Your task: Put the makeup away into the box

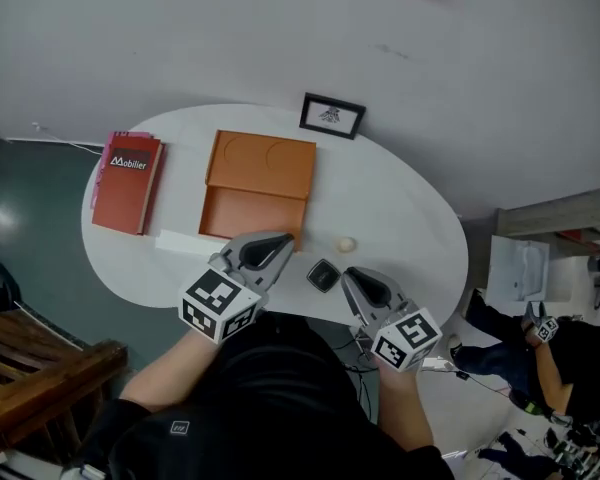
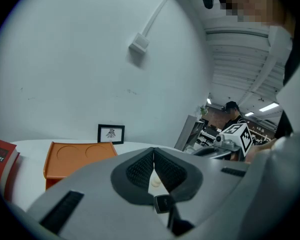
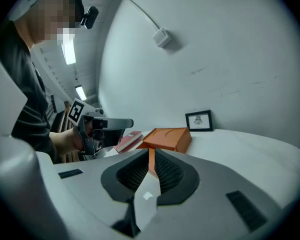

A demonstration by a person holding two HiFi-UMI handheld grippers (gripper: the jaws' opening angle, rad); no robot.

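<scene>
An orange box lies with its lid folded back in the middle of the white oval table. A small dark compact rests near the front edge, and a little cream round piece lies just beyond it. My left gripper hovers at the box's front right corner, shut and empty. My right gripper sits just right of the compact, also shut with nothing in it. In the left gripper view the compact shows below the closed tips. The right gripper view looks over its closed tips toward the box.
A red book lies at the table's left end and a white strip before the box. A small framed picture stands against the wall. A wooden bench is at lower left; another person works at the right.
</scene>
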